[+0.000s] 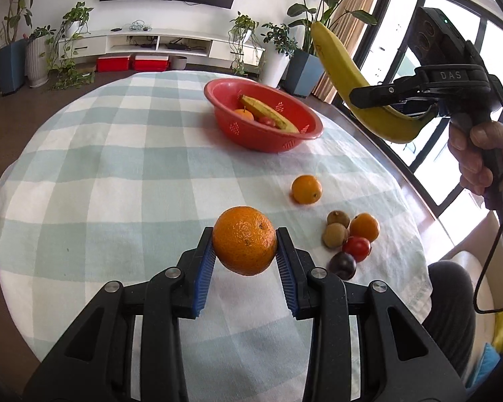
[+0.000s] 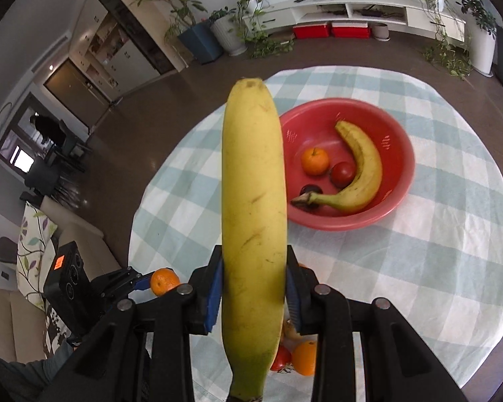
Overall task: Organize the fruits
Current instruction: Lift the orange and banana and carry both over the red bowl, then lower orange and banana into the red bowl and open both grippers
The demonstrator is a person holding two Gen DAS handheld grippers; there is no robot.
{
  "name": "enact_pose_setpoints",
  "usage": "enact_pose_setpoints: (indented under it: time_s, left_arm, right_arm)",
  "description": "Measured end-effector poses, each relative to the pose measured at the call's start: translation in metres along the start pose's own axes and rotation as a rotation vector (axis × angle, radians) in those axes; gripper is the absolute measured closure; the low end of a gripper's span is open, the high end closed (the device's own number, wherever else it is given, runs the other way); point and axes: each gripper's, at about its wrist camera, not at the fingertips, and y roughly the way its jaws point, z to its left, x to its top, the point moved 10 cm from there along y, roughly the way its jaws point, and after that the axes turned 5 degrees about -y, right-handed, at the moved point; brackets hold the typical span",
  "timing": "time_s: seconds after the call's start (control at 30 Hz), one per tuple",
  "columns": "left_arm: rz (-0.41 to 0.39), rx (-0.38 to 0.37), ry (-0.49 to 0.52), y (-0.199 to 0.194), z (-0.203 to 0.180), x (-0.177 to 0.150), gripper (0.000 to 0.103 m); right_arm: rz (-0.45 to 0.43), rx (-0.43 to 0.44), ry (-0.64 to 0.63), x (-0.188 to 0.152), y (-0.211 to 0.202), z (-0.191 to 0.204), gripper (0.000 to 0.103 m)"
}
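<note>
My left gripper is shut on a large orange, held above the checked tablecloth. My right gripper is shut on a long yellow banana, lifted high; in the left wrist view that banana hangs at the upper right in the right gripper. The red basket holds a banana, a small orange, a tomato and a dark plum. On the cloth lie a loose orange and a cluster of small fruits.
The round table's wooden edge runs along the right by the windows. A person's hand grips the right handle, with a cable hanging down. Potted plants and a white TV cabinet stand beyond the table.
</note>
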Motion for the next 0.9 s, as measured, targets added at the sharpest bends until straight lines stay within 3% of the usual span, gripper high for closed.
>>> enact_pose_setpoints:
  time_s: [0.27,0.5,0.67,0.9]
  left_arm:
    - [-0.031,-0.003,0.096,0.014,-0.025,0.094,0.070]
    - [-0.002,0.049,0.160,0.070,-0.036,0.170,0.070]
    - [0.063,0.096,0.179,0.124,-0.029,0.183,0.070]
    - [0.121,0.126,0.184,0.172,-0.017,0.169,0.070]
  right_arm:
    - [-0.096,0.020,0.066,0.052,-0.012,-0.030,0.068]
    - [-0.081,0.041,0.112,0.071,0.027,-0.052,0.068]
    - [-0.066,0.052,0.172,0.076,0.062,-0.072,0.068]
    - [-0.004,0.041,0.179,0.075,0.107,-0.081,0.068]
